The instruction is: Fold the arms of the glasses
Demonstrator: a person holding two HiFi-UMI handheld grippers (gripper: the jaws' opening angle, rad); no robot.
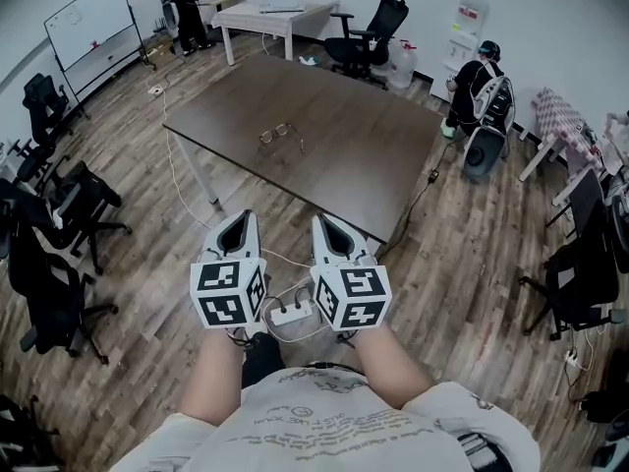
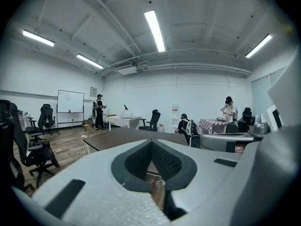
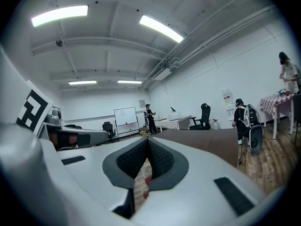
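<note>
A pair of thin-framed glasses lies with its arms spread on the dark brown table, near the table's middle. Both grippers hover side by side over the wooden floor, well short of the table's near corner. My left gripper has its jaws together with nothing between them, and so does my right gripper. In the left gripper view the jaw tips meet in front of the table edge. The right gripper view shows the same closed tips, with the table ahead. Neither gripper view shows the glasses.
A white power strip and cables lie on the floor under my hands. Black office chairs stand at the left and another behind the table. A person crouches at the right. A whiteboard stands at the far left.
</note>
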